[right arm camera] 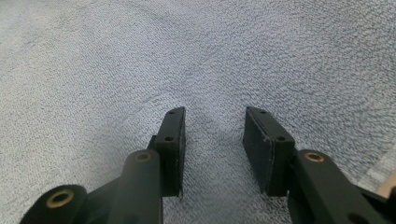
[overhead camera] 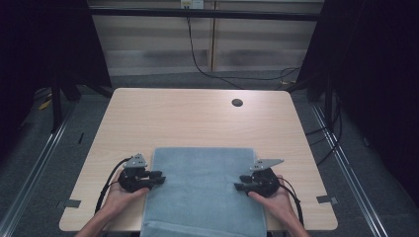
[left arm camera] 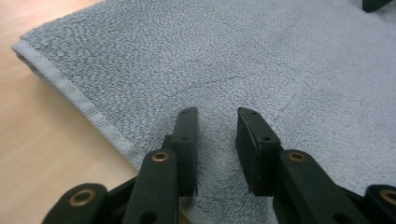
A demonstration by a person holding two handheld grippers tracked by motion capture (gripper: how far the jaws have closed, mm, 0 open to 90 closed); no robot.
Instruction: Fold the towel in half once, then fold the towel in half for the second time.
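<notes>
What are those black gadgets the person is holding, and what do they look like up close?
They are two handheld claws. The left claw and right claw are black, each topped by a grey three-cornered plate, with a black cable trailing back past the hand. Up close, each has two flat, rectangular black fingers with small screw holes, mounted on black links with brass-coloured pivots. No sleeves show on the forearms.

Two black hand-held grippers: left gripper [overhead camera: 157, 177], right gripper [overhead camera: 240, 183]. Each topped by a grey three-cornered plate [overhead camera: 138, 160], pale against the dark body. Black cable [overhead camera: 109, 178] looping from the left unit, another trailing from the right. Jaws flat, rectangular, matte black, with small screw holes along their upper edges. Brass-coloured rivets [left arm camera: 160, 156] at the pivots of the linkage arms. Bare forearms and hands [overhead camera: 120, 196], no sleeves visible.
</notes>
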